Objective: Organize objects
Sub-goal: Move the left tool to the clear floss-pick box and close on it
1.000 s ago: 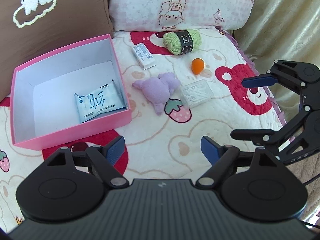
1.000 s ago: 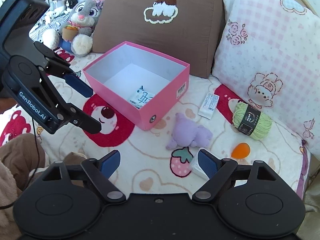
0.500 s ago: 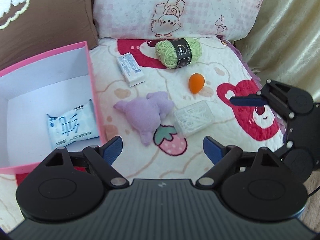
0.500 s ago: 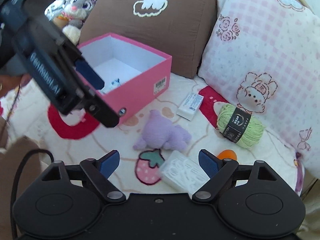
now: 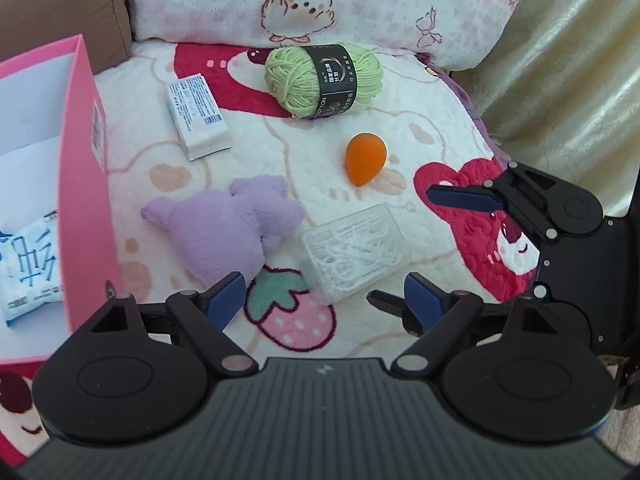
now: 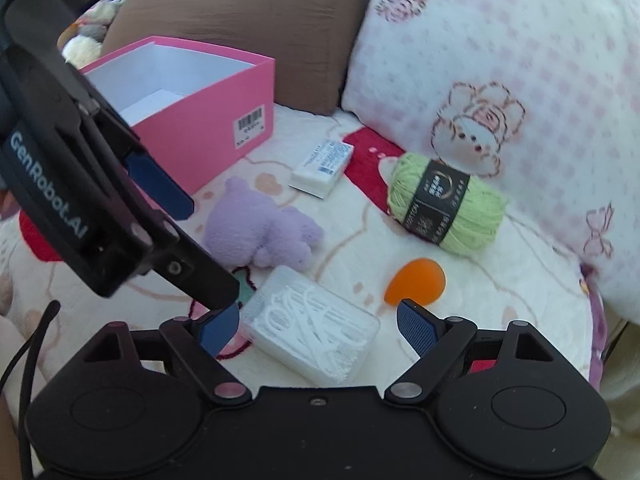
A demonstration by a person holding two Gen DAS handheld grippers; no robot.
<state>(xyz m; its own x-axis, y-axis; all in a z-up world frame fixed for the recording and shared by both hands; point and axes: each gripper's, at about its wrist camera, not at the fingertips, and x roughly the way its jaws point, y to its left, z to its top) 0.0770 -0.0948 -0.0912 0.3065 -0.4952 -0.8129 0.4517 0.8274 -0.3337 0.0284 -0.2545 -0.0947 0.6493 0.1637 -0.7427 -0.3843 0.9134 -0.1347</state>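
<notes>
A pink box (image 5: 82, 184) stands at the left with a tissue pack (image 5: 28, 268) inside; it also shows in the right wrist view (image 6: 208, 112). On the blanket lie a purple plush (image 5: 224, 232), a clear floss-pick case (image 5: 356, 252), an orange sponge egg (image 5: 365, 158), green yarn (image 5: 324, 80) and a white packet (image 5: 198, 116). My left gripper (image 5: 324, 304) is open just above the case and plush. My right gripper (image 6: 316, 326) is open, low over the clear case (image 6: 316, 332), with the orange egg (image 6: 416, 280) beyond its right finger. Both are empty.
A pink checked pillow (image 6: 500, 60) and a brown pillow (image 6: 260, 20) back the blanket. A cream curtain (image 5: 568, 60) hangs at the right edge. Stuffed toys (image 6: 84, 40) sit behind the box. The two grippers are close together over the case.
Both grippers have moved forward and down toward the clear case and plush. The box has slid to the left edge of the left wrist view. Both stay open.
</notes>
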